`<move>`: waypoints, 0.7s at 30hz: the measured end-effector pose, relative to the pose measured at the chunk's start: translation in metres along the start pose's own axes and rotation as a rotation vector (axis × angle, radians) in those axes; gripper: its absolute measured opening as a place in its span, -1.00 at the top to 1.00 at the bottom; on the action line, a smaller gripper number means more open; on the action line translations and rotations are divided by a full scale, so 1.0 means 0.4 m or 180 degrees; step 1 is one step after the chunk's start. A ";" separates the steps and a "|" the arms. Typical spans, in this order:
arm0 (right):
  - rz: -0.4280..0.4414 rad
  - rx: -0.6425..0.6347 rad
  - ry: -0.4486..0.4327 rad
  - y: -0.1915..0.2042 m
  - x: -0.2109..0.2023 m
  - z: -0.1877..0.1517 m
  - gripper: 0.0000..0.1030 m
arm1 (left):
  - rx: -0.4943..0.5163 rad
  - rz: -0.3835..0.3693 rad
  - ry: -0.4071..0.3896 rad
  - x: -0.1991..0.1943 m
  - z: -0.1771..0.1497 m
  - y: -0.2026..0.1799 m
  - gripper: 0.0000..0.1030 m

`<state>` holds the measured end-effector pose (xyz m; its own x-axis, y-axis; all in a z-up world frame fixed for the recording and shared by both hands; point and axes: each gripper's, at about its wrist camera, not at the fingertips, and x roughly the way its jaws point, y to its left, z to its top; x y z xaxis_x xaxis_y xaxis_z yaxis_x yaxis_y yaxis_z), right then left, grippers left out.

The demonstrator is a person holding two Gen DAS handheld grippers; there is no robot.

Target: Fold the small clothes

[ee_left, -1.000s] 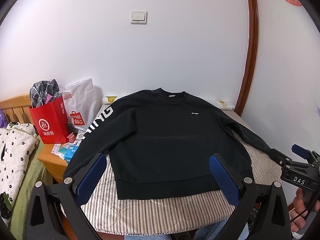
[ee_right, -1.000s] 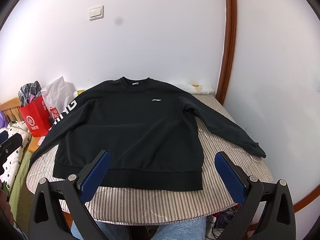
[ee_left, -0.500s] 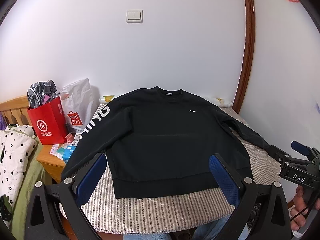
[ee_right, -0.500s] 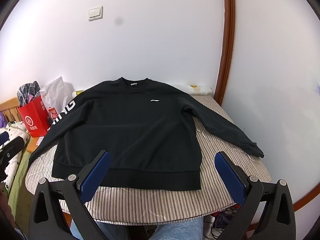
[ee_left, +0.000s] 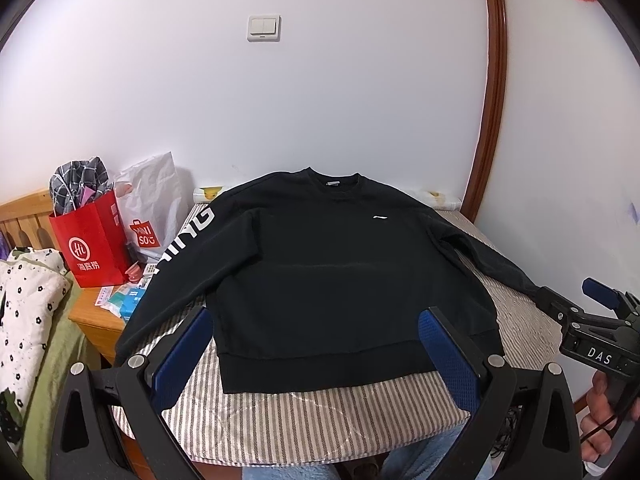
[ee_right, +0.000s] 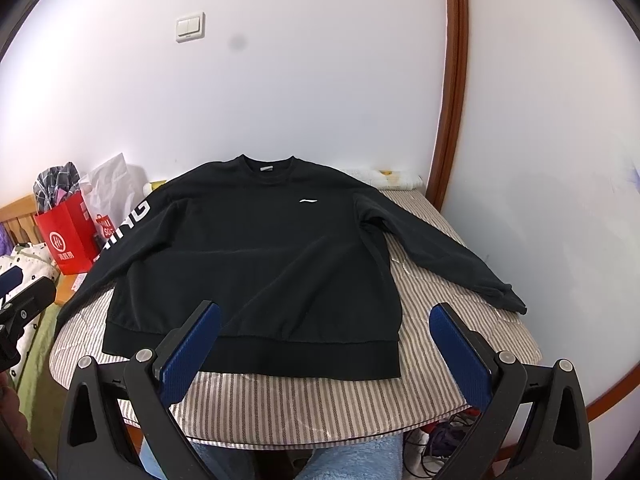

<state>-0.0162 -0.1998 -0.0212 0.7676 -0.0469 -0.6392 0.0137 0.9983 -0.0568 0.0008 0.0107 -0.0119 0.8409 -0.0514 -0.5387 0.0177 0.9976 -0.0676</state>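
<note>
Both tools, left tool [ee_left: 316, 356] and right tool [ee_right: 324, 350], gape empty (poised for corners) over flat black long-sleeved sweatshirt [ee_right: 256, 260] ahead.

Even, bright light; sharp; strong fisheye edges.

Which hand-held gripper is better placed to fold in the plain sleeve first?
Right. In its view the plain sleeve ends beside the right hand-held gripper; the left hand-held gripper sits toward the lettered sleeve.
</note>
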 end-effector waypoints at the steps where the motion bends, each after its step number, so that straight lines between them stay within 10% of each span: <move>1: 0.0000 0.0004 0.0002 0.000 0.000 0.000 -0.99 | -0.0004 -0.0001 -0.0002 0.000 -0.002 -0.001 -1.00; 21: -0.0010 -0.0022 -0.0013 0.006 -0.008 -0.003 -0.99 | 0.0006 -0.0039 -0.0002 0.003 -0.003 0.004 -1.00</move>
<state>-0.0195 -0.1972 -0.0202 0.7702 -0.0500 -0.6358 0.0118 0.9979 -0.0642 0.0011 0.0122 -0.0139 0.8410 -0.0637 -0.5373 0.0291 0.9969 -0.0727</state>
